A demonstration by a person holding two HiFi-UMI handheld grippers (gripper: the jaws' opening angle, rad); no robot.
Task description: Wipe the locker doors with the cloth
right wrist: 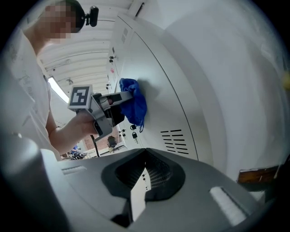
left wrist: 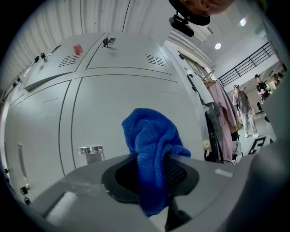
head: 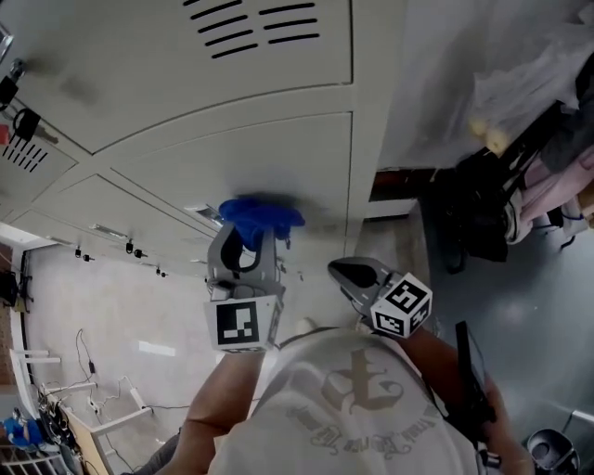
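A blue cloth (head: 262, 215) is pressed against a pale grey locker door (head: 232, 158) in the head view. My left gripper (head: 246, 250) is shut on the cloth, holding it bunched at the fingertips. In the left gripper view the cloth (left wrist: 149, 136) sticks out between the jaws of the left gripper (left wrist: 152, 174) toward the door (left wrist: 118, 99). My right gripper (head: 357, 278) hangs back near the person's chest, away from the lockers, shut with nothing in it. The right gripper view shows the right gripper (right wrist: 144, 174) in front, and the cloth (right wrist: 135, 102) against the door beyond it.
Vent slots (head: 251, 23) mark the door above. Keys (head: 23, 121) hang from locks at the left. A small metal latch (left wrist: 92, 152) sits left of the cloth. Hanging clothes and bags (head: 520, 186) crowd the right side. People (left wrist: 242, 108) stand far off.
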